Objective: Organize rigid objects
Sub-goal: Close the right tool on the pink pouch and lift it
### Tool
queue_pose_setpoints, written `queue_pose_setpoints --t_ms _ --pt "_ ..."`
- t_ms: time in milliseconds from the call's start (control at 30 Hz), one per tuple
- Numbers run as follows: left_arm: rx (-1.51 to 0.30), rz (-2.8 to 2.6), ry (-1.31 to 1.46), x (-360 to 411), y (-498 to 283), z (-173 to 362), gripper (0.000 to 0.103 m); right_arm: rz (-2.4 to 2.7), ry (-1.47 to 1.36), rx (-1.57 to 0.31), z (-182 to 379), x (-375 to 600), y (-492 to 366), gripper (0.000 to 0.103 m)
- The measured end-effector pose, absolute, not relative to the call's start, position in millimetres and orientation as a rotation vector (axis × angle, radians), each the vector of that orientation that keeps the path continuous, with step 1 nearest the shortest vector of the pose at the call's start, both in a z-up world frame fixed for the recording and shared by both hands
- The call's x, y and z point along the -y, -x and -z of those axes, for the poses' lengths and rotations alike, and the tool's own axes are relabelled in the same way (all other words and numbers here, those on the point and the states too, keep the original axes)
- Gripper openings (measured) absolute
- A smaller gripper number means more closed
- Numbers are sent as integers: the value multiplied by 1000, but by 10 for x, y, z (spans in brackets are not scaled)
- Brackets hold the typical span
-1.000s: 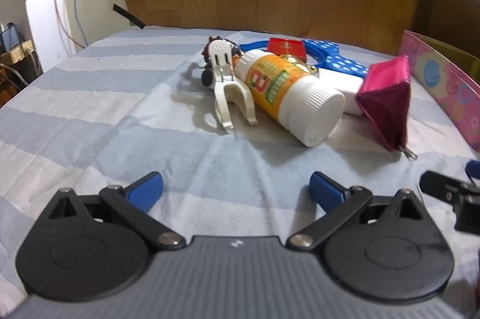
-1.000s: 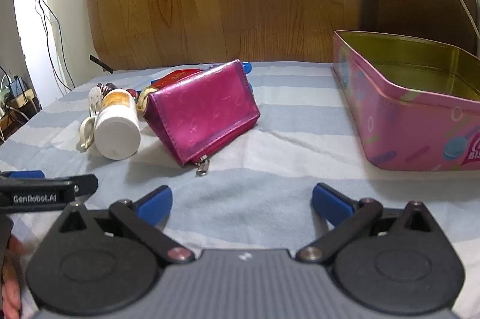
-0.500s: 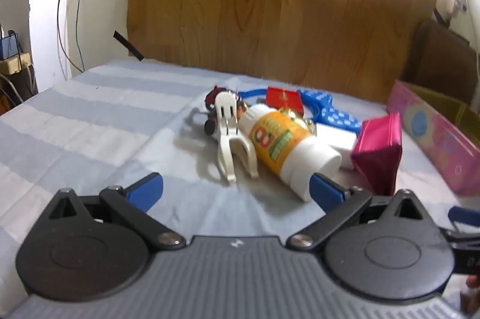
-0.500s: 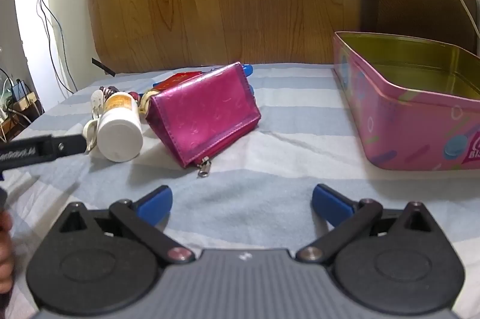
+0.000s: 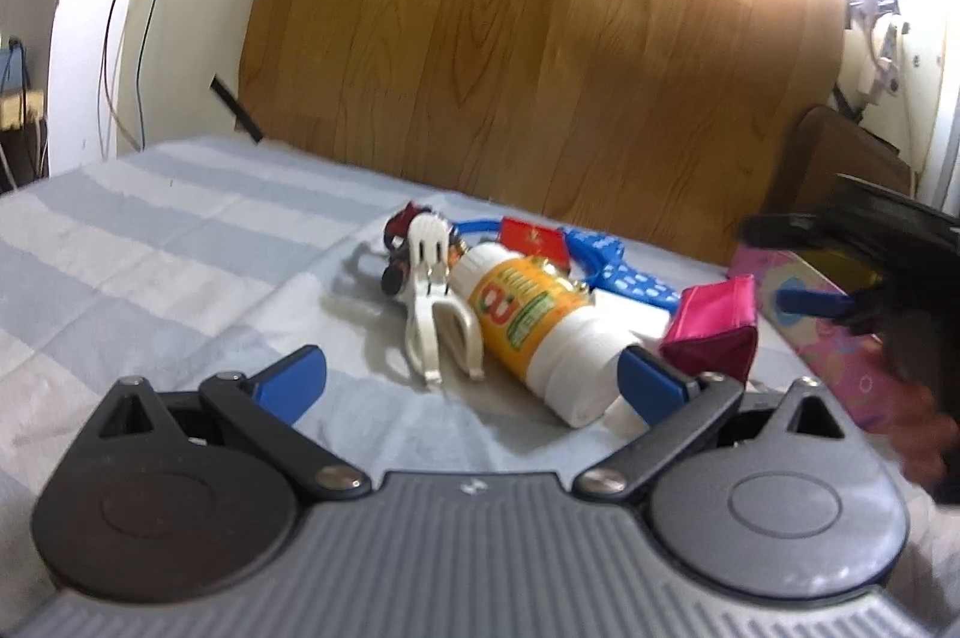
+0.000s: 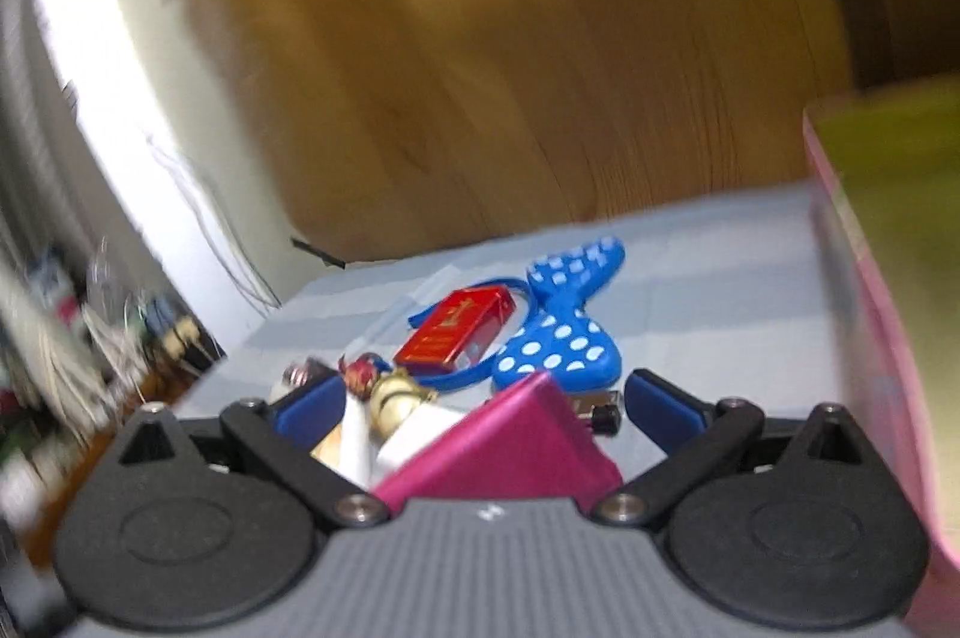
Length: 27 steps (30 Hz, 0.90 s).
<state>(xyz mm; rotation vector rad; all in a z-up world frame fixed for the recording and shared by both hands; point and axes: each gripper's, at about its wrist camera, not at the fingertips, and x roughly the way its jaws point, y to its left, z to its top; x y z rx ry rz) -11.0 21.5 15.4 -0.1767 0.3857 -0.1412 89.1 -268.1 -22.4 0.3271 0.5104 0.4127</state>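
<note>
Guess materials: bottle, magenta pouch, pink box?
Bottle: looks like white plastic, smooth, with a glossy printed label and ribbed cap. Magenta pouch: likely faux leather or coated fabric, slight sheen, folded soft edges. Pink box: probably printed tin; its yellowish inside suggests metal, but blur leaves it open.

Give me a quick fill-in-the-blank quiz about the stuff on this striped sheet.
The white bottle lies on its ____.
The blue item has white ____.
The pink tin has no lid, so it stands ____.
The pouch is coloured ____.

Missing words: side; dots; open; magenta
</note>
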Motion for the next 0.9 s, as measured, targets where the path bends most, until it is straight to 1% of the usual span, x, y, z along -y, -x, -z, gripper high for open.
queue_pose_setpoints --t_ms 33,100,167,200,267,333,367,433,500,567,733,900 --pt "-376 144 171 -219 127 -152 103 -431 -376 -546 262 2721 -1000 92" --pt "-365 146 168 -219 135 -146 103 -474 -447 -618 343 2754 -1082 57" --pt "-363 159 183 -253 141 -135 103 -495 -437 -647 364 2734 -923 39" --pt "-366 167 198 -281 130 -131 103 -519 -433 -654 380 2730 -773 38" --pt "-379 176 233 -347 98 -116 103 -542 -415 -653 418 2723 -444 38" --pt "-400 185 277 -416 60 -94 103 -577 -429 -620 449 2793 -52 44" --pt "-411 189 298 -448 37 -85 103 -577 -431 -612 472 2829 152 45" --pt "-428 207 340 -508 11 -64 103 -566 -427 -583 451 2917 456 55" --pt "-442 241 381 -559 -19 -44 103 -528 -361 -531 447 2920 698 69" --pt "-446 246 407 -598 -8 -43 103 -489 -271 -477 408 2893 868 75" --pt "-418 280 348 -551 281 -157 103 -486 -128 -455 405 2731 946 75" --pt "-478 439 272 -395 624 -361 103 -513 -106 -449 427 2722 1050 75"
